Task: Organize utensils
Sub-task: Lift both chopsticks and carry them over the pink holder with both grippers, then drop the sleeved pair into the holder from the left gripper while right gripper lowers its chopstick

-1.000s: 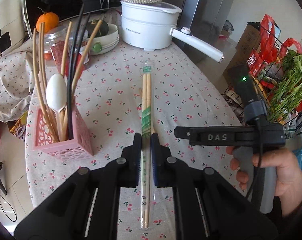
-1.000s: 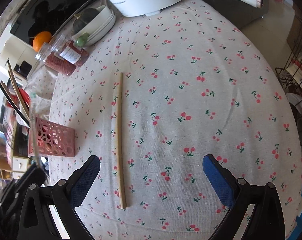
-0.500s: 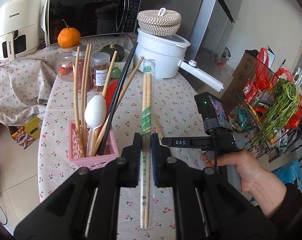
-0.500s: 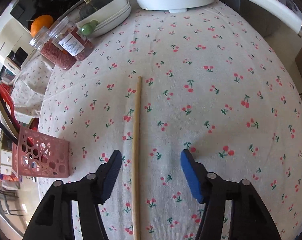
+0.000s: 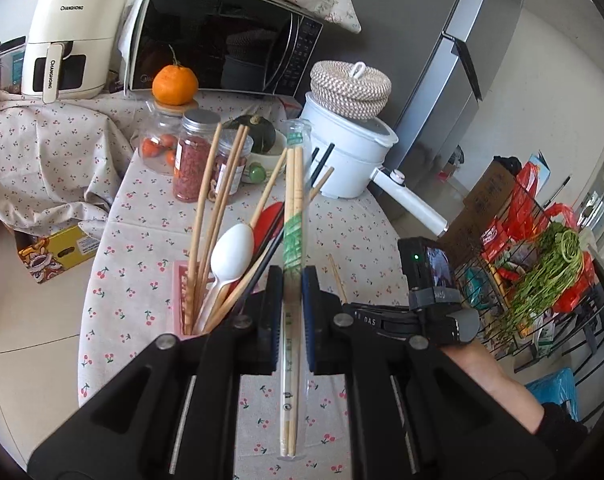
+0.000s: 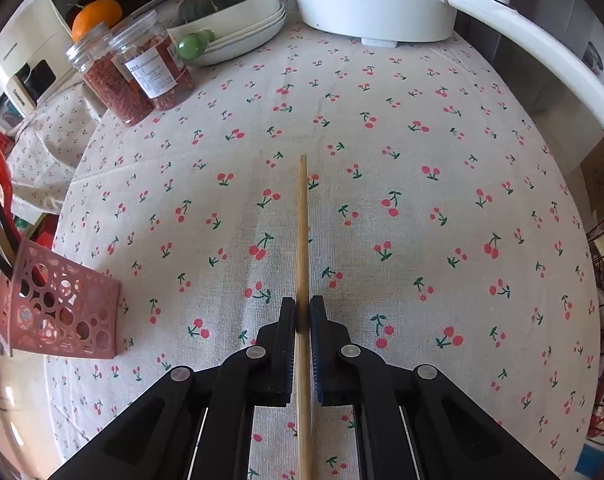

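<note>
Left gripper: clamped on a wrapped chopstick pair, held above the pink utensil basket.
Right gripper: closed on a single wooden chopstick, laid on the cherry-print tablecloth.

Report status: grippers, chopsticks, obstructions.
Left gripper shut on wrapped chopsticks. Right gripper shut on single chopstick, on tablecloth. Pink holder unobstructed.

The right tongs are clamped on a single long pale wooden chopstick that lies on the counter's cherry-print cloth, pointing far. At the left edge stands a pink perforated plastic utensil basket. Far off sit two clear red-filled jars and a white electric pot.
</note>
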Tool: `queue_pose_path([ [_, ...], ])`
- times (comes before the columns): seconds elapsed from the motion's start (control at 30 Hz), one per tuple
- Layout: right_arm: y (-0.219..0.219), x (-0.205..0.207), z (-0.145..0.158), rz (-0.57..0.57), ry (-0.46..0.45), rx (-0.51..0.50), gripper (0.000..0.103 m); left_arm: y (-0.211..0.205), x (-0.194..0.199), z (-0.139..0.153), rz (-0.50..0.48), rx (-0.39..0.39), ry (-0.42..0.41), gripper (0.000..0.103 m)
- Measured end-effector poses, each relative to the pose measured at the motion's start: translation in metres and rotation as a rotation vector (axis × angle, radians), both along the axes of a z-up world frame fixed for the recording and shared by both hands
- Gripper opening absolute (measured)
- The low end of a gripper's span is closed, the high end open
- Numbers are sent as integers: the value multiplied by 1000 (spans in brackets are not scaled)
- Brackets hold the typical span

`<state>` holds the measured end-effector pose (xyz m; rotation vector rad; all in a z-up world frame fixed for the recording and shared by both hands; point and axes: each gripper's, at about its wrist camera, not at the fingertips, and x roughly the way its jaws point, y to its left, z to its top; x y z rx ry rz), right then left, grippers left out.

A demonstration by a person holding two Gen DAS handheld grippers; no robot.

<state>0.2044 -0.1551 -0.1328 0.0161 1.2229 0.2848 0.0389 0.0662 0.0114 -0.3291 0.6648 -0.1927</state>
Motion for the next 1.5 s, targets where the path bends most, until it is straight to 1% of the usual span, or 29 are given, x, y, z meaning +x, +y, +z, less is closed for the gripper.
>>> queue_pose_path([
  [0.17, -19, -15, 37, -21, -89, 119, 7, 12, 3, 7, 83, -13, -115, 11],
  [0.27, -26, -27, 59, -20, -136, 191, 7, 19, 10, 11, 154, 9, -189, 11],
  [0.33, -31, -38, 71, -14, -166, 229, 7, 24, 13, 10, 181, 7, -244, 11],
  [0.43, -35, -52, 89, 4, -212, 266, 7, 26, 23, 8, 207, 38, -283, 11],
  [0.53, -41, -65, 104, 28, -250, 292, 7, 27, 30, 1, 236, 63, -288, 11],
  [0.63, -43, -70, 110, 44, -273, 317, 7, 26, 38, -6, 251, 80, -274, 11],
  [0.7, -43, -74, 116, 51, -288, 328, 7, 22, 42, -10, 250, 113, -263, 11],
  [0.8, -41, -75, 119, 59, -301, 331, 7, 15, 48, -17, 235, 172, -253, 11],
  [0.93, -38, -77, 120, 64, -297, 337, 7, 11, 54, -25, 212, 186, -223, 11],
  [1.07, -37, -78, 123, 81, -296, 354, 7, 5, 55, -32, 167, 189, -168, 12],
  [1.17, -37, -82, 128, 91, -303, 371, 7, 5, 51, -32, 144, 155, -131, 25],
  [1.23, -37, -85, 131, 97, -307, 381, 7, 8, 46, -29, 146, 115, -112, 38],
  [1.27, -37, -86, 132, 100, -310, 385, 7, 11, 43, -27, 146, 85, -101, 42],
  [1.3, -36, -87, 134, 105, -313, 388, 7, 14, 40, -26, 153, 59, -81, 49],
  [1.33, -35, -89, 136, 110, -317, 391, 7, 17, 39, -26, 165, 39, -50, 56],
  [1.37, -34, -90, 138, 116, -320, 394, 7, 20, 38, -28, 173, 13, -14, 59],
  [1.4, -33, -92, 139, 122, -325, 397, 7, 24, 36, -29, 180, -14, 22, 64],
  [1.5, -28, -98, 146, 135, -341, 408, 7, 36, 29, -38, 210, -73, 132, 72],
])
